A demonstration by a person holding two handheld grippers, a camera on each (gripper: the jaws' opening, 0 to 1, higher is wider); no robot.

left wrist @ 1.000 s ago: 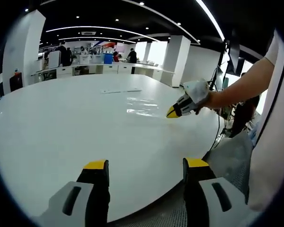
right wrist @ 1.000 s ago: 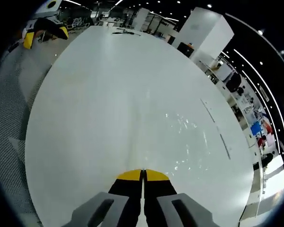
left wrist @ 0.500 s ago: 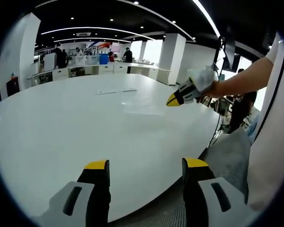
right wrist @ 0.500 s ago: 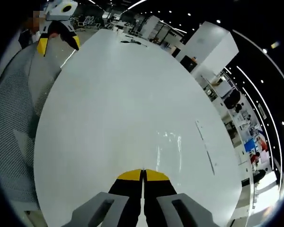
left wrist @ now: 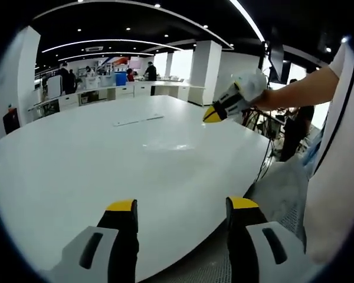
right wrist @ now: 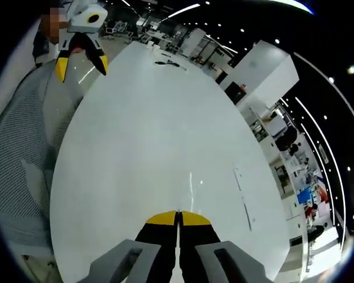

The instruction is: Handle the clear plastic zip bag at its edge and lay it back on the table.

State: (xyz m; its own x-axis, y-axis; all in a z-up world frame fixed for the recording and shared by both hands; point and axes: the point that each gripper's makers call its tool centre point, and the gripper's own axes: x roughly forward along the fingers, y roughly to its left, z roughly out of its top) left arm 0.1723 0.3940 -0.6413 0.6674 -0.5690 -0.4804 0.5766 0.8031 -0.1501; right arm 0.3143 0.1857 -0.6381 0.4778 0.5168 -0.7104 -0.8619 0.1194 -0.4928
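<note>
bag down on the white table — the laying-back step looks finished

clear zip bag lies flat mid-table; right gripper closed on nothing above it, left gripper spread wide at the table's near edge — next, likely just withdraw.

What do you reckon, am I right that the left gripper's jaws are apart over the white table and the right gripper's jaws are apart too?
Not quite. The right gripper has its jaws shut, with the yellow tips pressed together, as the right gripper view shows. The rest holds: the left gripper has its jaws apart over the white table.
</note>
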